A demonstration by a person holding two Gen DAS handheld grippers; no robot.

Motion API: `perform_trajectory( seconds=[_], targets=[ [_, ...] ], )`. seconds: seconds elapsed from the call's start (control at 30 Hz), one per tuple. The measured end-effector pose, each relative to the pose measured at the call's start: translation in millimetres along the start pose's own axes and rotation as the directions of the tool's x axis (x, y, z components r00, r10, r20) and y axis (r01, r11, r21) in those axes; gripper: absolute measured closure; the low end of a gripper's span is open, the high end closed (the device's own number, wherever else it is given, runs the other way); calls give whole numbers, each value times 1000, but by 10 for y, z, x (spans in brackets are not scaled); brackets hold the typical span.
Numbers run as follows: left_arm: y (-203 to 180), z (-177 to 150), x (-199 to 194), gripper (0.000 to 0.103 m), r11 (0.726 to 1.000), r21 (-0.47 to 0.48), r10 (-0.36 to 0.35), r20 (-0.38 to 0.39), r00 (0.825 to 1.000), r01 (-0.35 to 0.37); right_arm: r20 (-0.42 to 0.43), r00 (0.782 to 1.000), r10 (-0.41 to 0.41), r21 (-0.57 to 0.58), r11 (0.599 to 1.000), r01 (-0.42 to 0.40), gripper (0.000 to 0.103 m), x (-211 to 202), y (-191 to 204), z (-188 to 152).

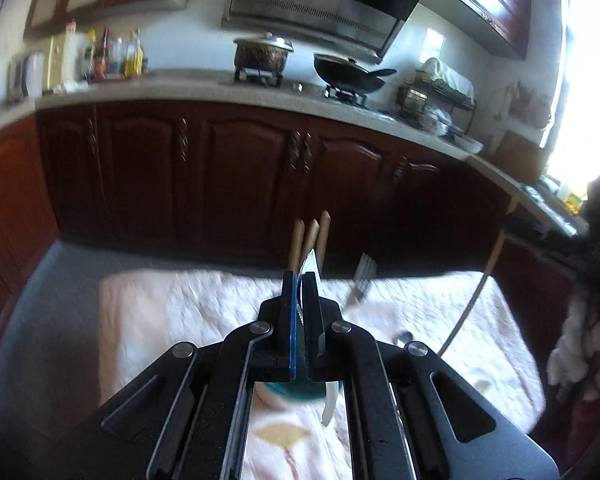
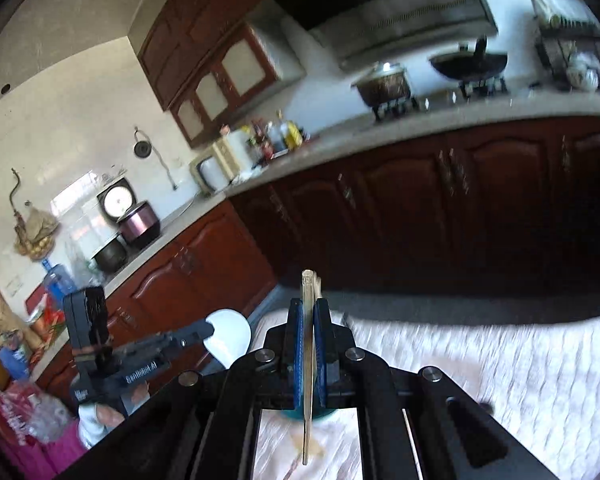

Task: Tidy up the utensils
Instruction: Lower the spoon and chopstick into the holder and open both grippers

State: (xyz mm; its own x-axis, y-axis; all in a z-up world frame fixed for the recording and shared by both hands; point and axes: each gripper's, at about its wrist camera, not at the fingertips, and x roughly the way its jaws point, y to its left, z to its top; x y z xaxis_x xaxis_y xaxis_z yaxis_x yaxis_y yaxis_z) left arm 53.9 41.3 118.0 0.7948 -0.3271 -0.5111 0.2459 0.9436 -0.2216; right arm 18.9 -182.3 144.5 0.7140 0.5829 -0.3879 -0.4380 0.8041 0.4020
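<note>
The left gripper (image 1: 299, 280) is squeezed shut on a white plastic knife (image 1: 313, 270), held up over the teal cup (image 1: 300, 394). Wooden chopsticks (image 1: 308, 236) and a fork (image 1: 362, 278) stick up just past it, so I think some are already sorted. The right gripper (image 2: 308, 312) is pinched shut on one chopstick (image 2: 308, 360), above the cup too. Both probably need dropping in.

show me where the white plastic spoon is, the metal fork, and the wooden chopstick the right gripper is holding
white plastic spoon (image 2: 229, 335), right wrist view, on its round bowl.
silver metal fork (image 1: 363, 276), left wrist view, on its tines.
pale wooden chopstick (image 2: 308, 344), right wrist view, on its shaft between the blue pads.
</note>
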Motion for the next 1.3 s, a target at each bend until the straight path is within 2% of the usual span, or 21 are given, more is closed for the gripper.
perform_trajectory(
  seconds=[0.17, 0.27, 0.43, 0.57, 1.03, 1.3],
  targets=[
    [-47, 66, 260, 102, 995, 47, 88, 52, 995, -90, 64, 997, -45, -19, 999, 47, 98, 158, 37, 184],
    [-11, 48, 406, 102, 992, 50, 114, 59, 992, -117, 85, 995, -60, -15, 998, 61, 98, 289, 19, 243],
    [100, -20, 643, 102, 987, 27, 154, 60, 986, -156, 86, 993, -77, -10, 997, 78, 98, 555, -21, 234],
    [145, -120, 754, 102, 984, 19, 173, 56, 983, -174, 89, 990, -108, -50, 992, 113, 98, 749, 1, 112],
    [87, -520, 820, 102, 980, 42, 194, 3, 981, -194, -74, 992, -104, -78, 992, 98, 98, 1190, -59, -445],
    [76, -641, 850, 101, 982, 34, 186, -49, 981, -184, -146, 985, -88, -31, 996, 85, 96, 1265, -177, -456]
  ],
)
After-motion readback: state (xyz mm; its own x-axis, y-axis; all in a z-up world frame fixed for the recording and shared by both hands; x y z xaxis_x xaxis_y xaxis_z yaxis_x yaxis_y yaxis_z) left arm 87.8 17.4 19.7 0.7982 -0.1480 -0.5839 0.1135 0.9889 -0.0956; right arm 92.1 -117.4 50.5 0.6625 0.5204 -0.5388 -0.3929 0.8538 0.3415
